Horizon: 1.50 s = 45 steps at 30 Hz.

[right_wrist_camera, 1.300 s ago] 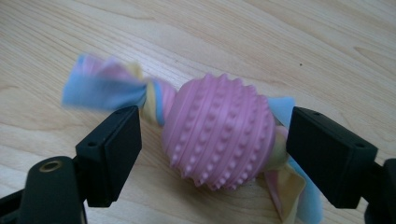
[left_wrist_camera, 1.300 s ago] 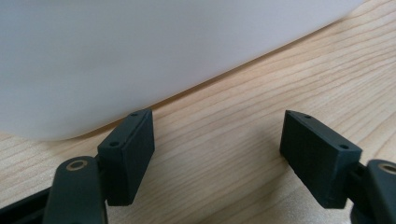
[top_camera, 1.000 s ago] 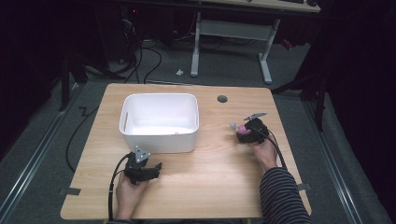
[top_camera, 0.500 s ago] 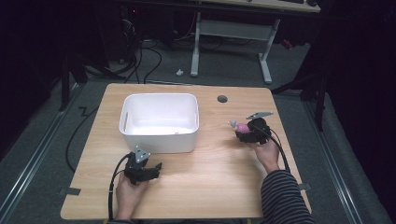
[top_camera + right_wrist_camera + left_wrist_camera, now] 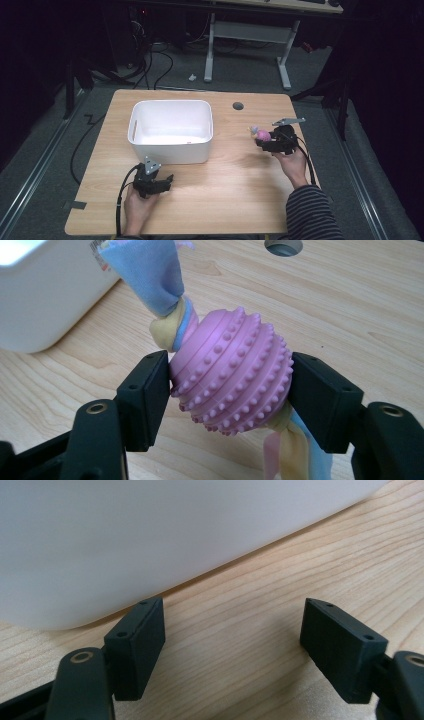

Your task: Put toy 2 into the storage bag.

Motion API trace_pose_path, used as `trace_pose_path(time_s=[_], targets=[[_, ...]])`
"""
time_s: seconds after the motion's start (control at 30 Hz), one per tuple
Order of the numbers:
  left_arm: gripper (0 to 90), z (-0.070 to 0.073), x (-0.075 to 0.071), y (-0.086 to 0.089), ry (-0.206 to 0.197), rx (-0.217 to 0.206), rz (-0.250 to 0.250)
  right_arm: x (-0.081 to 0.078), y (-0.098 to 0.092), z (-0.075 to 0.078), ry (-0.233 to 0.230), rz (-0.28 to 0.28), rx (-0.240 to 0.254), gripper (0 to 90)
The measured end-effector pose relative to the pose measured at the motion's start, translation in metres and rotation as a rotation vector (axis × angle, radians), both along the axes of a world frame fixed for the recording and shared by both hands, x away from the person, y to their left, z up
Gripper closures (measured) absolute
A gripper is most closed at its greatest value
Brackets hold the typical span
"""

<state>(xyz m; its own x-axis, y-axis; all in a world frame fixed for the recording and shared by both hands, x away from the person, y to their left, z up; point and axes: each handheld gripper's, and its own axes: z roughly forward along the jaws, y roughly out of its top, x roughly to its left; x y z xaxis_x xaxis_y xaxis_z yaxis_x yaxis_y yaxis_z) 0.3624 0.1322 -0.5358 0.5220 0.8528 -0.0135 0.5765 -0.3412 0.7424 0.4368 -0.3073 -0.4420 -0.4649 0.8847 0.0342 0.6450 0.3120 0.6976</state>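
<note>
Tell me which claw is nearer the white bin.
Left. The left claw sits just in front of the white bin, open; the right claw holds a pink toy farther off.

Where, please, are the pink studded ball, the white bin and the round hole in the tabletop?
pink studded ball [image 5: 232, 372], right gripper view: middle of its ribbed side.
white bin [image 5: 170, 151], high view: its near outer wall.
round hole [image 5: 238, 106], high view: its centre.

High cam looks fwd/down over whole table [image 5: 240, 195]. Both claw cams sit low, v. close to wood; each shares white bin [image 5: 171, 131] w/ high.
</note>
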Motion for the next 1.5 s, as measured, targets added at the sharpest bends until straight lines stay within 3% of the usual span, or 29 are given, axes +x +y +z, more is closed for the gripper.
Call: trace_pose_path(time_s=[0.23,0.33,0.43,0.57,0.8,1.17,1.37,1.5], targets=[[26.2,0.000,0.000,0.000,0.002,0.000,-0.003,-0.001,-0.001,0.002,0.017,0.003,0.013,34.7],[25.9,0.000,0.000,0.000,0.002,0.000,-0.005,-0.002,0.000,0.005,0.008,0.005,0.016,34.8],[26.0,0.000,0.000,0.000,0.001,-0.001,-0.005,-0.004,0.001,0.016,-0.033,0.004,0.017,34.8],[25.9,0.000,0.000,0.000,0.001,-0.001,-0.006,-0.005,0.003,0.023,-0.037,0.015,0.019,34.8],[25.8,0.000,0.000,0.000,0.000,-0.001,-0.008,-0.003,0.005,0.029,-0.015,0.040,0.037,34.8],[25.8,0.000,0.000,0.000,0.000,-0.002,-0.008,-0.001,0.025,0.045,-0.039,0.086,0.002,34.7],[25.6,0.000,0.000,0.000,0.001,-0.002,-0.011,0.001,0.038,0.050,-0.035,0.127,0.012,34.7],[25.7,0.000,0.000,0.000,0.001,-0.002,-0.011,0.004,0.047,0.051,-0.031,0.149,-0.005,34.7]])
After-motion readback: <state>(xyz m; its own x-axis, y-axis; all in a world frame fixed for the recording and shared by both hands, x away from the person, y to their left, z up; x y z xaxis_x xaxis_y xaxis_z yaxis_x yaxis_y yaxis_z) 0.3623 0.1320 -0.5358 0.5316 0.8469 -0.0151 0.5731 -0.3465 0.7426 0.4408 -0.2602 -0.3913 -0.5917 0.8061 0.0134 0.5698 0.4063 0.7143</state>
